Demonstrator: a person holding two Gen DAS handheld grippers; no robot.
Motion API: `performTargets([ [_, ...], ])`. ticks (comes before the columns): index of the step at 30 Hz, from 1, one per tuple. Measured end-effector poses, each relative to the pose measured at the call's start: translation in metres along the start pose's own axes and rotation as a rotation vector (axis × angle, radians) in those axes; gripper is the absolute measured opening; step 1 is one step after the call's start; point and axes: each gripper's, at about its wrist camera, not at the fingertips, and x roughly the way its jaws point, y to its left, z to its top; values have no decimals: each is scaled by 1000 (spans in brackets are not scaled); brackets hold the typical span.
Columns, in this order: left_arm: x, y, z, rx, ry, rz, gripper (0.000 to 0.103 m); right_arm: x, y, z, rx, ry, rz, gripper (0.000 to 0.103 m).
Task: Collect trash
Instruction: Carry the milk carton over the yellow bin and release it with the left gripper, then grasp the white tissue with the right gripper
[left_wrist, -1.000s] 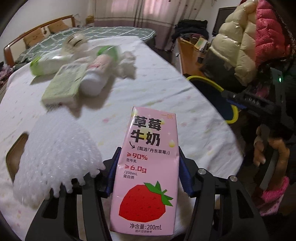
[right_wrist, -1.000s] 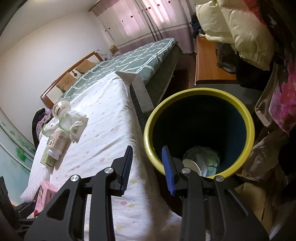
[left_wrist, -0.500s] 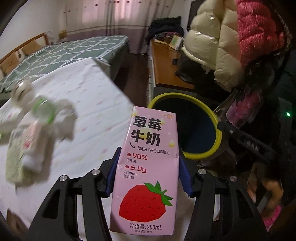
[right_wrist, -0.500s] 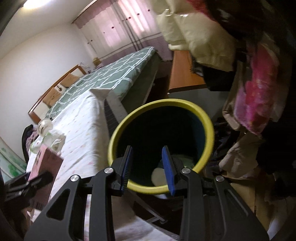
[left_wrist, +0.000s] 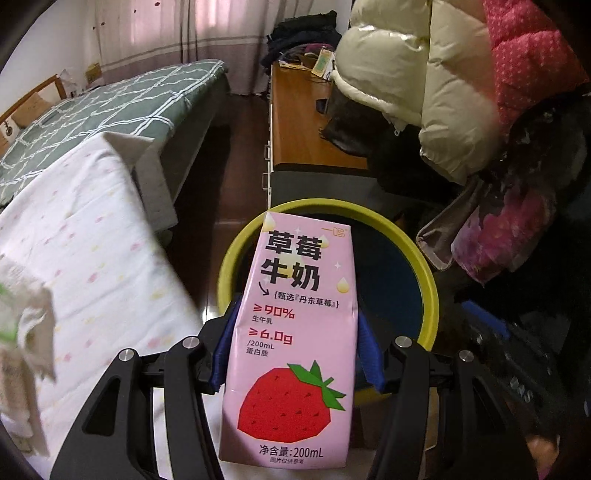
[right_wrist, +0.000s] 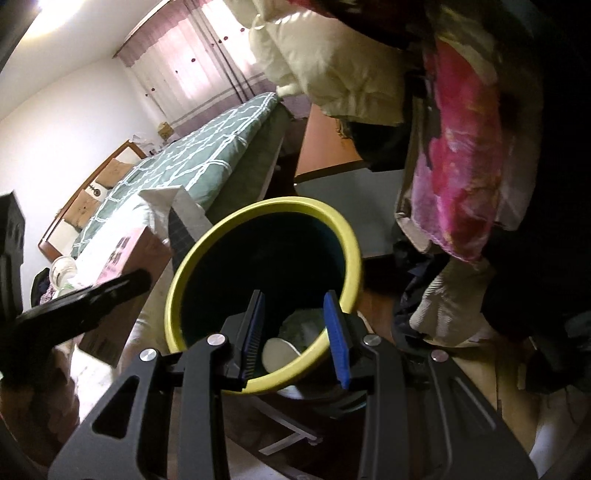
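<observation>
1. Left wrist view: the left gripper (left_wrist: 293, 345) is clamped on a pink strawberry milk carton (left_wrist: 295, 343), blue pads pressed against both of its sides, carton upright with the printed face toward the camera.
2. The carton's upper half overlaps the mouth of a yellow-rimmed trash bin (left_wrist: 424, 266) standing on the dark floor just beside the table (left_wrist: 96, 266), which is covered in a white spotted cloth.
3. At the left edge, blurred crumpled tissue (left_wrist: 33, 314) lies on the cloth. Behind: a bed with a green checked cover (left_wrist: 110, 107), a wooden desk (left_wrist: 299, 122), padded jackets (left_wrist: 443, 92) hanging at right.
4. Right wrist view: the right gripper (right_wrist: 295, 334) has a moderate gap and its jaws are opening; nothing between them. It points down into the bin (right_wrist: 184, 280), near rim just below the fingertips.
5. Inside the bin: a white disc-like item (right_wrist: 279, 354) and pale crumpled waste; details unclear.
6. At left, the left gripper's black finger (right_wrist: 85, 299) shows, with the pink carton (right_wrist: 122, 254) behind it, beside the bin's rim.
</observation>
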Motion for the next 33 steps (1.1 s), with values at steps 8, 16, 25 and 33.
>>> performTargets([
  [8, 28, -12, 18, -23, -9, -5, 66, -3, -5, 2, 7, 1, -27, 39],
  [16, -18, 5, 14, -82, -79, 3, 87, -7, 9, -1, -24, -3, -26, 43],
  [25, -147, 78, -60, -201, -257, 133, 94, 6, 58, -18, -115, 49, 30, 44],
  [33, -243, 168, -168, -422, -342, 380, 94, 14, 130, -41, -244, 90, 98, 44],
])
